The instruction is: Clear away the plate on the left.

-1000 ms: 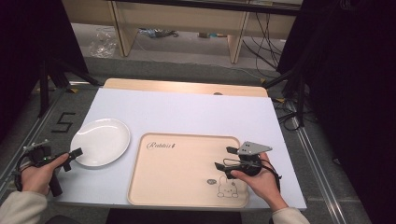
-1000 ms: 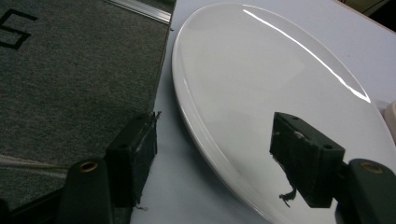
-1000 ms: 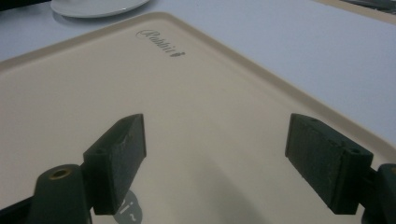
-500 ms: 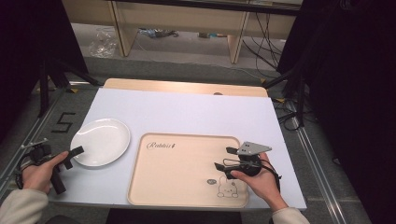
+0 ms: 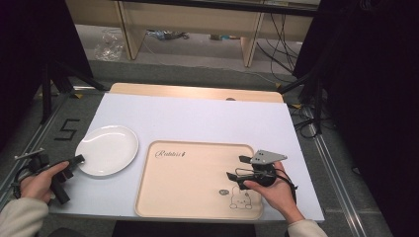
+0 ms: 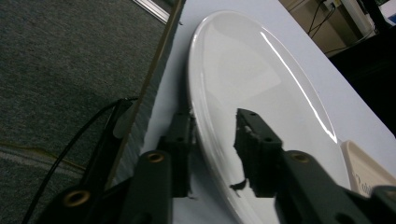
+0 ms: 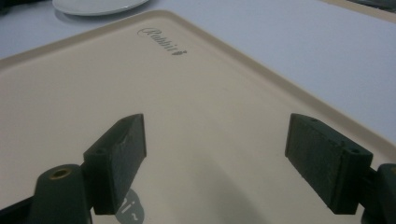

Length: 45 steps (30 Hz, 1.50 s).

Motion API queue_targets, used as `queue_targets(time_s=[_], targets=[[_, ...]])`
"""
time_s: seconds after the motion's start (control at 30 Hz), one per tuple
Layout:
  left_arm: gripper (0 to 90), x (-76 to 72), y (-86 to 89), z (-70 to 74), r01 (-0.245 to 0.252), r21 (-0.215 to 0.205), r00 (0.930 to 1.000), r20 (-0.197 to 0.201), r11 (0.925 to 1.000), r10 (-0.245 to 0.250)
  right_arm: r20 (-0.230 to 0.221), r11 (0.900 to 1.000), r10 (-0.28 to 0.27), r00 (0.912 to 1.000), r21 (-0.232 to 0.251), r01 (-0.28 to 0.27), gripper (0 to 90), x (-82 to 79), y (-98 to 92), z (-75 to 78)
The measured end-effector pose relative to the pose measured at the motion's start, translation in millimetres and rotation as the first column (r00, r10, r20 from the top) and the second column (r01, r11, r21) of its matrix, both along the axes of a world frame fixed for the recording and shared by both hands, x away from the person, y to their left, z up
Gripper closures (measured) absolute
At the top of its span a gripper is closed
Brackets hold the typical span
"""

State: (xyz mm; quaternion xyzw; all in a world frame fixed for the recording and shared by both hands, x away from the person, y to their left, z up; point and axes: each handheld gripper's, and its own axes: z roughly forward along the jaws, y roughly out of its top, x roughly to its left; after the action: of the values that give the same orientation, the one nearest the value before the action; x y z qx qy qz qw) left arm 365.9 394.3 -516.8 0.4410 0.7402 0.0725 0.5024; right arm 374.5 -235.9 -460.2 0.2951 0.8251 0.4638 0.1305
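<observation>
A white plate (image 5: 106, 149) lies on the white tabletop at the left, beside a beige tray (image 5: 188, 173). My left gripper (image 5: 76, 161) reaches the plate's near-left rim. In the left gripper view the plate (image 6: 252, 70) has its rim between the jaws of the left gripper (image 6: 215, 140): one pad sits outside and under the rim, the other hovers over the plate's inside. The jaws have just been closing, and a gap still shows at the upper pad. My right gripper (image 5: 237, 168) hovers open over the tray's right part, with nothing between its pads in the right gripper view (image 7: 215, 158).
The tray (image 7: 196, 84) bears a script logo (image 7: 161, 41) and a small rabbit drawing (image 5: 240, 197) near its front right corner. The table's left edge (image 6: 163, 60) runs close beside the plate, with grey carpet beyond. Shelving and cables stand behind the table.
The left gripper's jaws have narrowed around the plate's rim, and the left hand has edged a little toward the plate. The right hand and gripper are still.
</observation>
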Motion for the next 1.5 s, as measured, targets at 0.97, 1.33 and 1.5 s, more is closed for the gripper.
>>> queue_targets(time_s=[0.97,1.33,1.5], targets=[[86.4,-6.7,14.9,-5.0,-0.054,-0.322,0.9977,0.022,0.9453,0.065,0.016,1.0,-0.001,0.9999,0.008,0.001,21.7,1.4,-1.2,0.6],[86.3,-7.4,16.4,-1.9,-0.042,-0.316,0.9973,0.043,0.9478,0.059,0.002,1.0,-0.003,1.0,0.008,0.003,21.8,0.3,-1.2,1.3],[86.3,-8.3,17.0,-0.6,-0.058,-0.33,0.9961,0.044,0.942,0.077,0.007,1.0,-0.014,0.9999,-0.002,0.014,21.9,-0.1,-1.7,2.0]])
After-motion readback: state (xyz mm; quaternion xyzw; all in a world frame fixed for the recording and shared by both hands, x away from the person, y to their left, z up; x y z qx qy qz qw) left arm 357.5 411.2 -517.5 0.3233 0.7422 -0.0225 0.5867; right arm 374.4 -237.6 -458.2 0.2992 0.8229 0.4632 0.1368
